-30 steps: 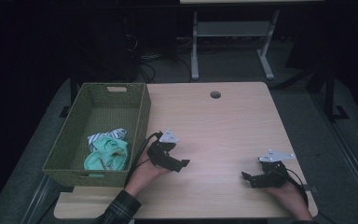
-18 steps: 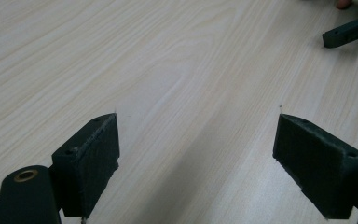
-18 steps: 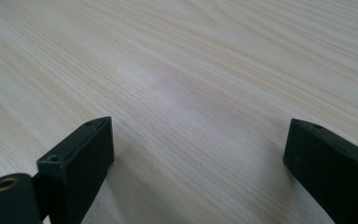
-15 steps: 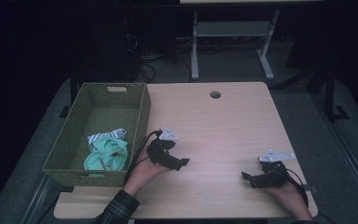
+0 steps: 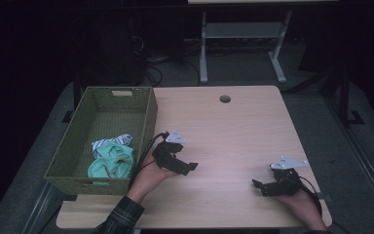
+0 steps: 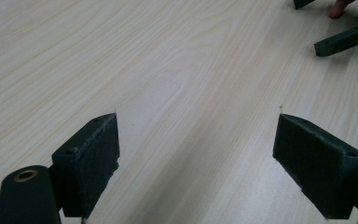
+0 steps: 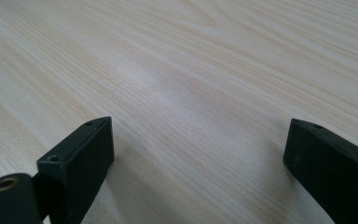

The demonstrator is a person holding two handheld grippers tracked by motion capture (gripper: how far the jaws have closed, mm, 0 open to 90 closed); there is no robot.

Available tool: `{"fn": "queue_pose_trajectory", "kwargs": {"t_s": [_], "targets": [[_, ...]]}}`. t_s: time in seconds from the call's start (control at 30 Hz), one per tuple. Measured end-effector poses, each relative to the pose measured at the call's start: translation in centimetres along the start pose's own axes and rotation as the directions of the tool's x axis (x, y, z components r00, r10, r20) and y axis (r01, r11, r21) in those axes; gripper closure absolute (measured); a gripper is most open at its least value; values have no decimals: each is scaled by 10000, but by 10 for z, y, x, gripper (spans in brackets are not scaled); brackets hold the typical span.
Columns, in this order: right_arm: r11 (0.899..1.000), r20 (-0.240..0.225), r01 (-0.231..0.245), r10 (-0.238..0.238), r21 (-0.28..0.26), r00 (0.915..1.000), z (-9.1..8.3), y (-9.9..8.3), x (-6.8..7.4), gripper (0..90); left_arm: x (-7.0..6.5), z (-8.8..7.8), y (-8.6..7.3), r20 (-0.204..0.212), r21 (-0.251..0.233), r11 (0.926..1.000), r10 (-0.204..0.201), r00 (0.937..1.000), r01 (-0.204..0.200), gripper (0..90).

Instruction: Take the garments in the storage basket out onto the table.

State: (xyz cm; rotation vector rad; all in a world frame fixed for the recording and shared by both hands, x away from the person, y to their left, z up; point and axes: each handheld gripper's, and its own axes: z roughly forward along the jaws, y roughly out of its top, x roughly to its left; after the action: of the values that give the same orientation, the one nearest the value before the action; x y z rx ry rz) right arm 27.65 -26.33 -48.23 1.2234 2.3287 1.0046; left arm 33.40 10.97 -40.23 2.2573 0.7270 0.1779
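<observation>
Over bare table (image 5: 224,131): left hand-held gripper (image 6: 196,154) wide, empty; right hand-held gripper (image 7: 198,158) wide, empty.

No text, label, brand, number or sign can be read anywhere — not on the woven basket (image 5: 146,114), the clothes (image 5: 111,161) or the wooden table (image 5: 233,131).

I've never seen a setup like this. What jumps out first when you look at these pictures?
Probably the green woven basket at the table's left edge, with mint and striped cloths bunched in its near end. Next, the two black hand-held grippers resting on the pale wooden table: the left gripper beside the basket, the right gripper near the front right corner, both with jaws wide apart and nothing between them.
</observation>
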Motion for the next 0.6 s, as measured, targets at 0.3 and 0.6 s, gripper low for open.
{"fn": "queue_pose_trajectory", "kwargs": {"t_s": [0.3, 0.6], "targets": [[10000, 5, 8, -8, -1, 10000, 0, 0, 0, 80, 1, -7, 7, 98, -79, 9999, -91, 9999, 91, 139], [10000, 6, 6, -6, 2, 10000, 0, 0, 0, 80, 2, -13, 14, 202, 11, 9998, -188, 9996, 188, 138]]}}
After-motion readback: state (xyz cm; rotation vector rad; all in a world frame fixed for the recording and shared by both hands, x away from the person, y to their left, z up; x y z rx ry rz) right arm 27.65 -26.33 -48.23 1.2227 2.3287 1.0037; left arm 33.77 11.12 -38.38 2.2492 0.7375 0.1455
